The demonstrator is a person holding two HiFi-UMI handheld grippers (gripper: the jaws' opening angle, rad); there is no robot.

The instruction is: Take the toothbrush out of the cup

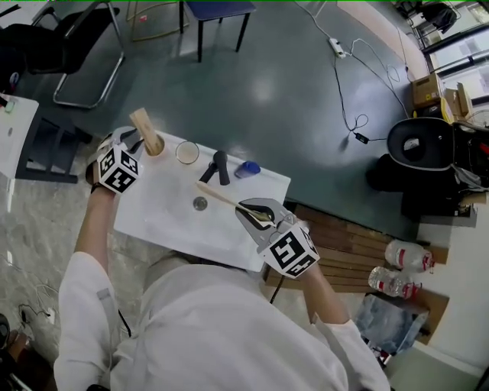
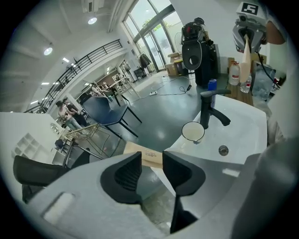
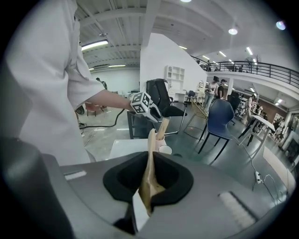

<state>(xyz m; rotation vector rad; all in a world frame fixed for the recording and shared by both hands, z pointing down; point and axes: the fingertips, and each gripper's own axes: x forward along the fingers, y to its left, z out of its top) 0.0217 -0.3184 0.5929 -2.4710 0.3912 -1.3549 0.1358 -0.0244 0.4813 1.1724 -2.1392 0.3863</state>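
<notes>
While the right tool (image 3: 150,161) is clamped narrow on the lower end of the one pale wooden toothbrush (image 1: 218,196), the left tool (image 2: 152,164) stands with its jaws apart and grips nothing. The toothbrush is out of the cup. It slants away from the right tool over the white surface (image 1: 164,218), and its far end reaches toward the middle, near the drain (image 1: 200,203).

One cup (image 1: 187,153) stands empty near the surface's far edge, just left of the single black faucet (image 1: 219,166). One small blue thing (image 1: 247,169) lies just right of the faucet.

One tan box (image 1: 145,131) stands tilted at the far left corner. In the left gripper view it shows across the gap just past the tips, and neither pad presses on it.

Both tools carry a cube with square markers, two cubes in all. The person wears a white long-sleeved top, and one hand holds each tool.

On the floor to the right, two plastic bottles (image 1: 407,256) lie side by side near wooden boards. One blue chair (image 1: 218,9) and one black chair (image 1: 76,30) stand beyond the surface.
</notes>
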